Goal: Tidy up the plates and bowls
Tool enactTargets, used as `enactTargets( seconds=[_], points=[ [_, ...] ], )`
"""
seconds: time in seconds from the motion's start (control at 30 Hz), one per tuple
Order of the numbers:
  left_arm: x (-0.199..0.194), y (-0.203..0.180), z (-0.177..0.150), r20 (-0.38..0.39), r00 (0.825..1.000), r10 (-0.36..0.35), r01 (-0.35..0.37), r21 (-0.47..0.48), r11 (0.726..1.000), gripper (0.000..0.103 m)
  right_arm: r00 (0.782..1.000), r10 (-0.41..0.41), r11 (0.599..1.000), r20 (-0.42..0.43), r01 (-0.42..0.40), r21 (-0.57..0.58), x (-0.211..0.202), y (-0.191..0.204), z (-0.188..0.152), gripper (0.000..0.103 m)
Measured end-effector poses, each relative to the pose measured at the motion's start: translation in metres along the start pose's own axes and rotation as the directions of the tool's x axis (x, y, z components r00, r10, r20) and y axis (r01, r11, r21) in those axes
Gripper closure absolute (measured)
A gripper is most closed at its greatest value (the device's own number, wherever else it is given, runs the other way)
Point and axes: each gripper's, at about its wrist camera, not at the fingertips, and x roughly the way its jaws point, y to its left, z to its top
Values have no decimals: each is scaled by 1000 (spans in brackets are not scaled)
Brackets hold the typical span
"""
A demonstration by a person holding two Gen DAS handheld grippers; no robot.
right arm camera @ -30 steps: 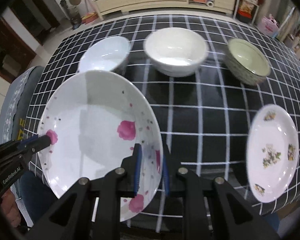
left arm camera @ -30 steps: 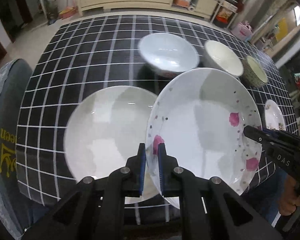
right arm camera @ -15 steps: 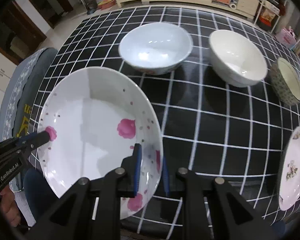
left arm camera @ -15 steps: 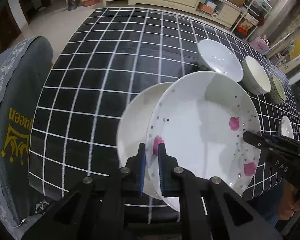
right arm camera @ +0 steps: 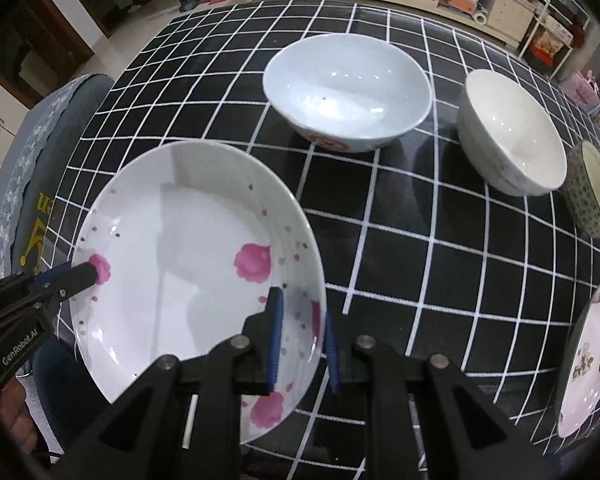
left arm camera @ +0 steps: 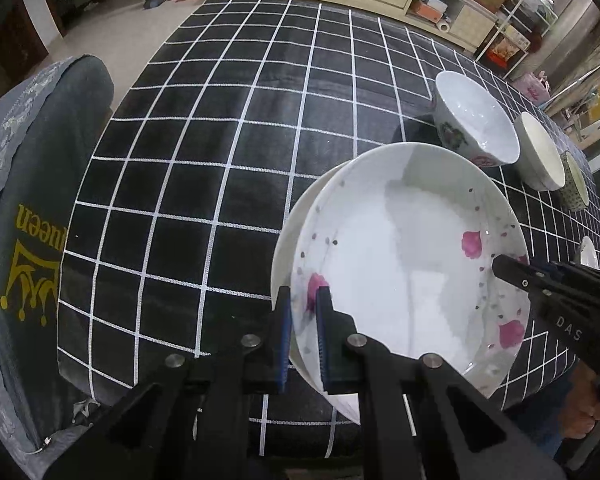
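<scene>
Checkered worktop (left arm camera: pixel 228 168) below, both hand-held grippers (left arm camera: pixel 303 312) (right arm camera: pixel 300 320) clamped on pink-flowered plate (left arm camera: pixel 404 264): lower level, centred onto plain plate (left arm camera: pixel 290 232), release together.

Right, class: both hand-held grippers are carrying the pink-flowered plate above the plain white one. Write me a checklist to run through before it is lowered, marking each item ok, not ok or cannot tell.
1. Left hand-held gripper clamped on the pink-flowered plate rim: ok.
2. Right hand-held gripper clamped on the opposite rim: ok.
3. Flowered plate centred over the plain white plate: not ok, a crescent of the white plate shows on one side.
4. White plate free of anything on it: cannot tell, mostly hidden.
5. Rose bowl clear of the carried plate: ok.
6. Carried plate level: cannot tell.
</scene>
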Motion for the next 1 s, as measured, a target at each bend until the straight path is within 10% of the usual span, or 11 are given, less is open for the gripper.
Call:
enactTargets(
  seconds=[1.0],
  points=[
    [4,18,2,-6,1000,12,-12,-21,1000,94,997,-75,992,-24,72,-100,14,22,4,80]
  ],
)
